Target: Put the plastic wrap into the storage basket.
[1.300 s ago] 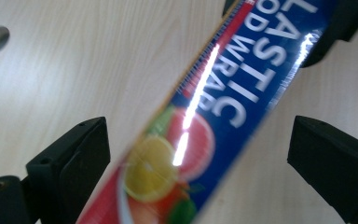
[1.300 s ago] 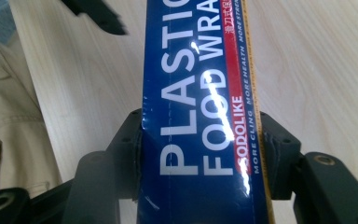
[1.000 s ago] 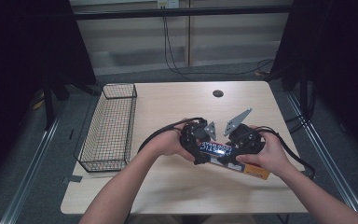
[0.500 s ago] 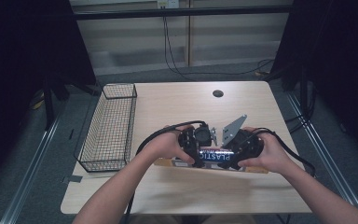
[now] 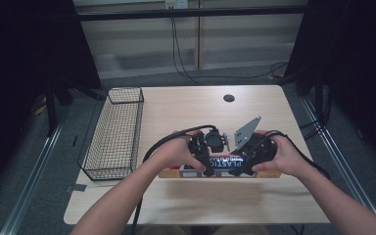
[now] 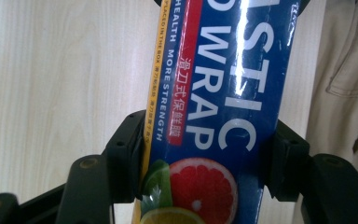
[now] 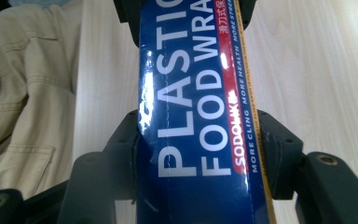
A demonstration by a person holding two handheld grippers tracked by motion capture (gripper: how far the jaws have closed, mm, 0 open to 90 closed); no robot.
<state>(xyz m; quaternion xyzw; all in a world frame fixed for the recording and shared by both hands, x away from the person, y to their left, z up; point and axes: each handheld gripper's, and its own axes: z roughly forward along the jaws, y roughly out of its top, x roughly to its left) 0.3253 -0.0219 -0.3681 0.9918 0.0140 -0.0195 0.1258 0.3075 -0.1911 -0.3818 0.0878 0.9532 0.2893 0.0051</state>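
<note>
A long blue box of plastic food wrap [image 5: 220, 166], with an orange edge and fruit pictures, lies crosswise near the table's front edge. My left gripper [image 5: 200, 155] is shut on its left end and my right gripper [image 5: 253, 156] on its right end. In the left gripper view the black jaws of the left gripper [image 6: 207, 156] press both sides of the box [image 6: 223, 70]. The right gripper view has the right gripper [image 7: 200, 154] clamped the same way on the box [image 7: 191, 60]. I cannot tell whether the box rests on the table or hangs just above it.
An empty black wire basket [image 5: 115, 132] stands along the left edge of the light wood table [image 5: 186, 112]. A dark cable hole [image 5: 228, 98] sits at the back middle. Cables trail from both grippers. The person's beige trousers [image 6: 349, 70] lie just past the front edge.
The box was tilted with its right end toward the front. Both grippers turned it level with the front edge and shifted it slightly left. Both stayed shut on it.
</note>
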